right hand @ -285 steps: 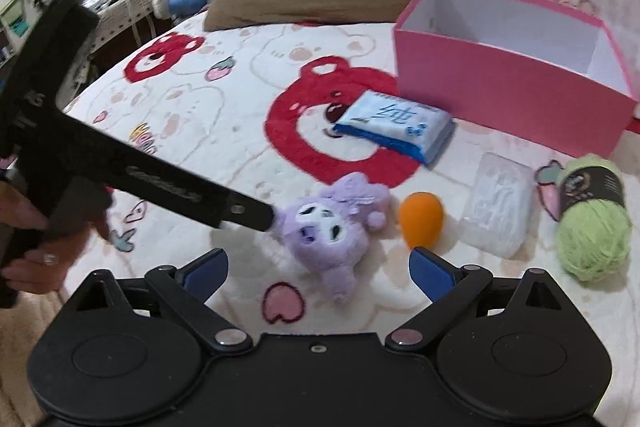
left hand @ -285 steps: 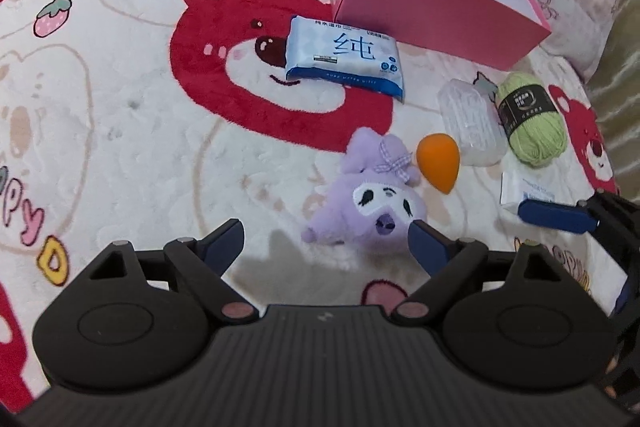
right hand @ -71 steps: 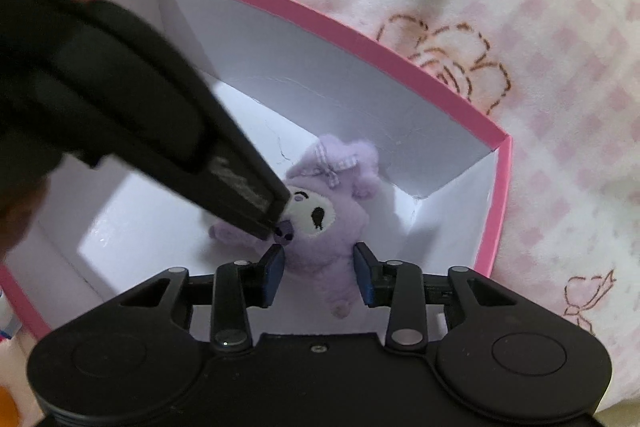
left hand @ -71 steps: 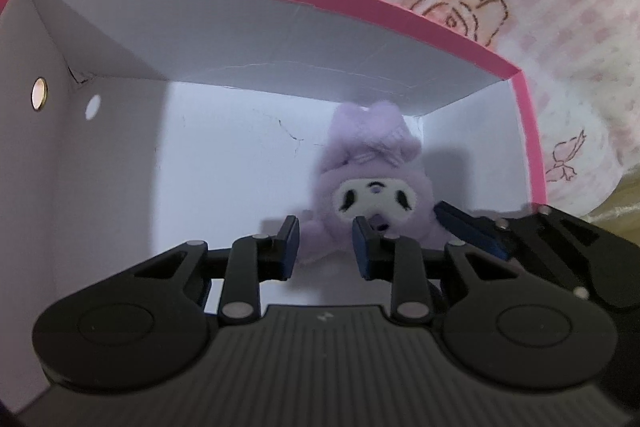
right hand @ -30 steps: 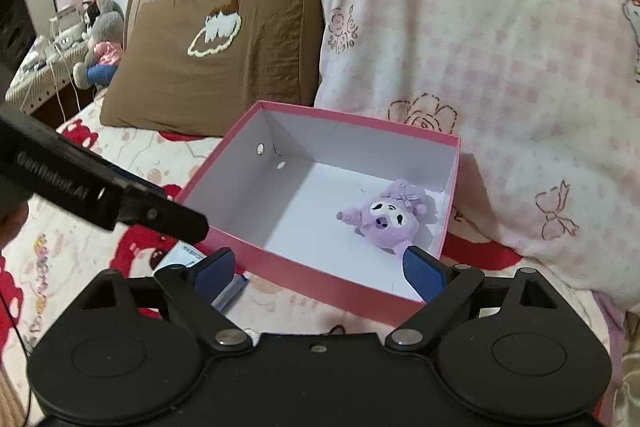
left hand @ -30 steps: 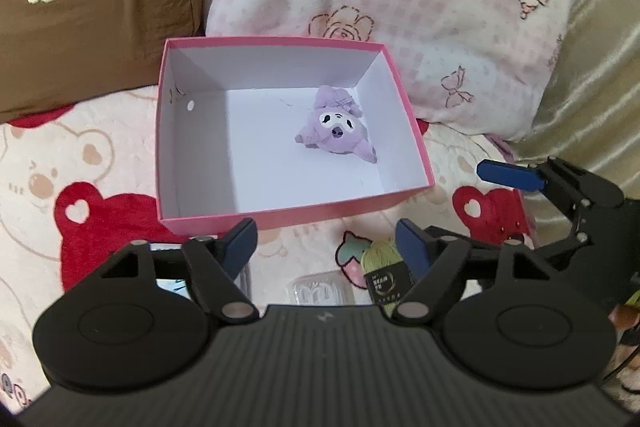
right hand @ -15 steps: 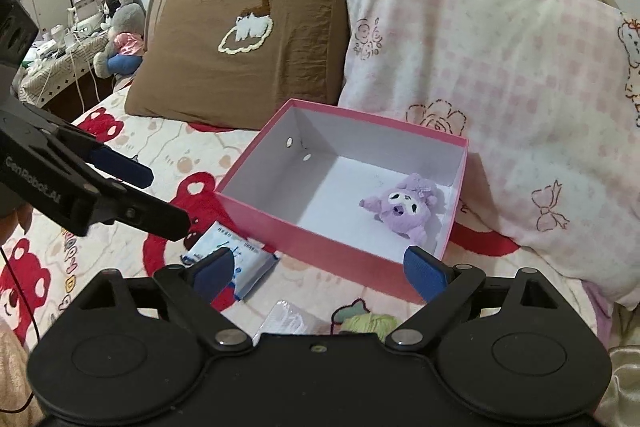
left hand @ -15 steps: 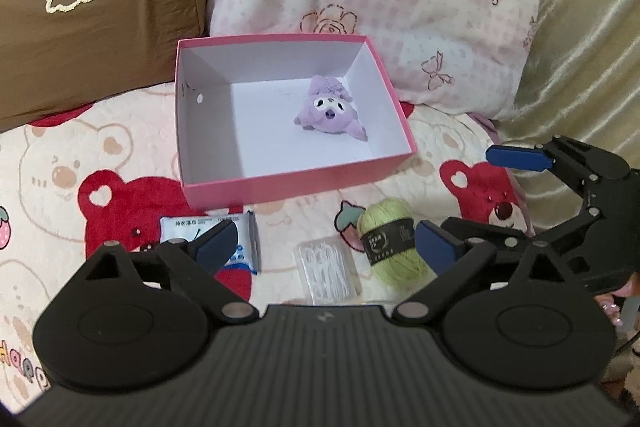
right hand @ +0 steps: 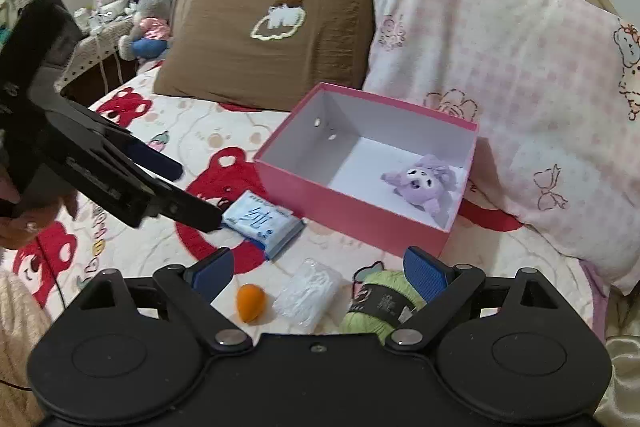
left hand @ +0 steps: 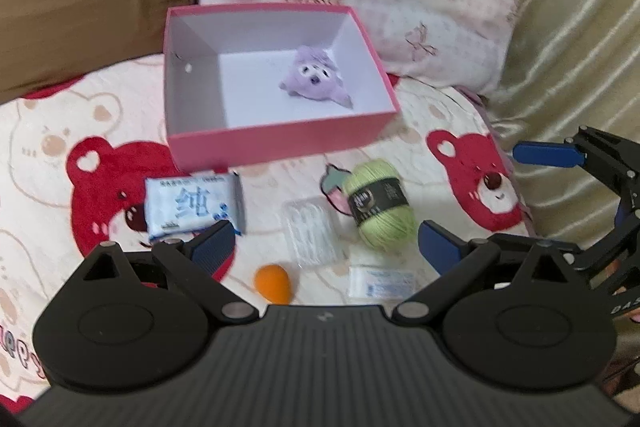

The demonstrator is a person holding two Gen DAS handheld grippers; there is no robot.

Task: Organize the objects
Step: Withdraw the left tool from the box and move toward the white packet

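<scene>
Both tools have drawn back from the pink box [left hand: 276,143] since the earlier frames, so more of the bed [left hand: 52,131] now shows in front of it. Left tool [left hand: 325,242]: jaws have just been opening and stand wide, nothing between them. Right tool [right hand: 316,271]: jaws wide, holding nothing. Inside the box, toward its right wall, lies the purple plush [left hand: 314,77]. On the bed in front of the box lie the wipes pack [left hand: 192,207], the green yarn ball [left hand: 380,207], a clear plastic case [left hand: 314,237], a small white packet [left hand: 382,283] and an orange sponge [left hand: 274,279].
</scene>
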